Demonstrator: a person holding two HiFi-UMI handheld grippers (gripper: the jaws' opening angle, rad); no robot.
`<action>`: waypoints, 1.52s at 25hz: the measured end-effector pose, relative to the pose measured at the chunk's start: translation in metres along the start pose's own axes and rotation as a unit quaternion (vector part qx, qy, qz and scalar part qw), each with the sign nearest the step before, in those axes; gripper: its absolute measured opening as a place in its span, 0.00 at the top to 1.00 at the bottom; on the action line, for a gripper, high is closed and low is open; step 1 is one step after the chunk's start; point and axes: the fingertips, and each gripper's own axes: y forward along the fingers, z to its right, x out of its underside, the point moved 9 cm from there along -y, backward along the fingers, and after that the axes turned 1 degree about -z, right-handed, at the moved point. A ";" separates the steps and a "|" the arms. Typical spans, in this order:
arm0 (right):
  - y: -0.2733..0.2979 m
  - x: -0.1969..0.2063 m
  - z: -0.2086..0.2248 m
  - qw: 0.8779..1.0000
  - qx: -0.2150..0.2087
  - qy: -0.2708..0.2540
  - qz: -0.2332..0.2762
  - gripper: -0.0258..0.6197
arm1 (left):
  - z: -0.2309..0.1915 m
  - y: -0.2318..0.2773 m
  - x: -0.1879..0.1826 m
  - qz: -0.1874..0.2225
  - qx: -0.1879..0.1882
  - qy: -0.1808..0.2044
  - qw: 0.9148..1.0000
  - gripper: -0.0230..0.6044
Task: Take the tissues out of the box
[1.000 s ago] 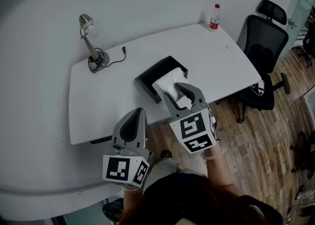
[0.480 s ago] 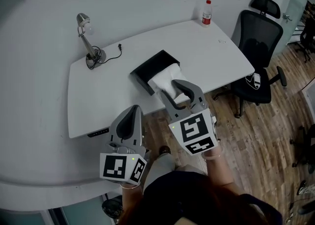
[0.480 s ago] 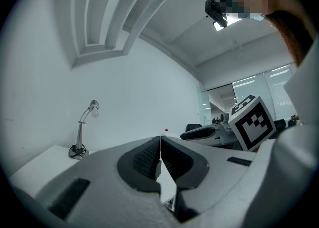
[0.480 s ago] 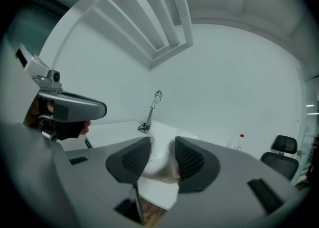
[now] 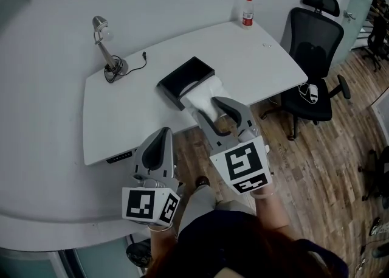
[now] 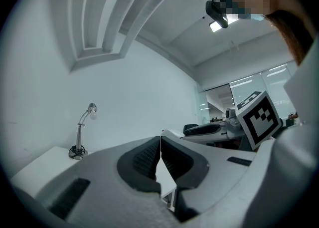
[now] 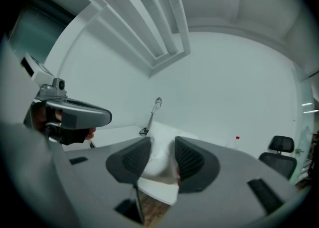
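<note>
Head view is giving the worry plainly: the tissues [image 5: 197, 95] are stretching out of the black tissue box [image 5: 182, 79], which is sitting by the near edge of the table [image 5: 121, 118] about midway along it, and nothing is bracing that box; if the wad is catching in the opening, a further pull would likely be dragging the box over the edge, or tearing the paper and leaving part inside (a thick bunch is more apt to jam than a single sheet). Right gripper [image 5: 217, 106] is clamping the bunch at that near edge; right gripper view is showing its jaws standing partly apart, with the white wad filling the gap and both pads pressing on it. Left gripper [image 5: 161, 140] is hanging off the table's near edge, well apart from the box; left gripper view is showing its jaws meeting with nothing between them.
</note>
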 end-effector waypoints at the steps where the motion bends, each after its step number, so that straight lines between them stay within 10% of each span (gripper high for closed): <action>1: -0.004 0.000 -0.001 1.000 0.000 0.001 0.002 0.71 | 0.002 -0.002 0.000 0.000 0.000 0.001 1.000 0.92; 38: -0.088 0.001 -0.026 0.999 0.003 -0.001 0.043 0.72 | 0.050 -0.045 0.006 0.005 0.009 0.015 1.000 0.92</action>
